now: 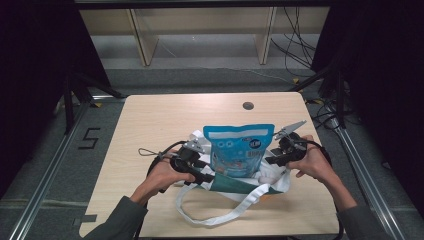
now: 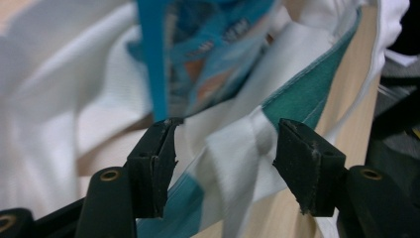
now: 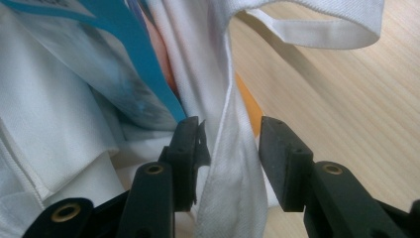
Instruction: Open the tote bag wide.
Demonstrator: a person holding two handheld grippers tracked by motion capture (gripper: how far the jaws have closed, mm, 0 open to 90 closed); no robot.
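A blue snack bag (image 1: pixel 238 149) stands up inside a white cloth bag (image 1: pixel 270 181) in the middle of the table (image 1: pixel 150 115). Left gripper (image 1: pixel 202 177) & right gripper (image 1: pixel 270 161) sit at each side, both jaws apart w/ white cloth between, not squeezing it.

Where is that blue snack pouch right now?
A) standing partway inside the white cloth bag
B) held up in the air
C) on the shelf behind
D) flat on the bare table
A: the blue pouch stands with its lower part sunk in the white cloth bag.
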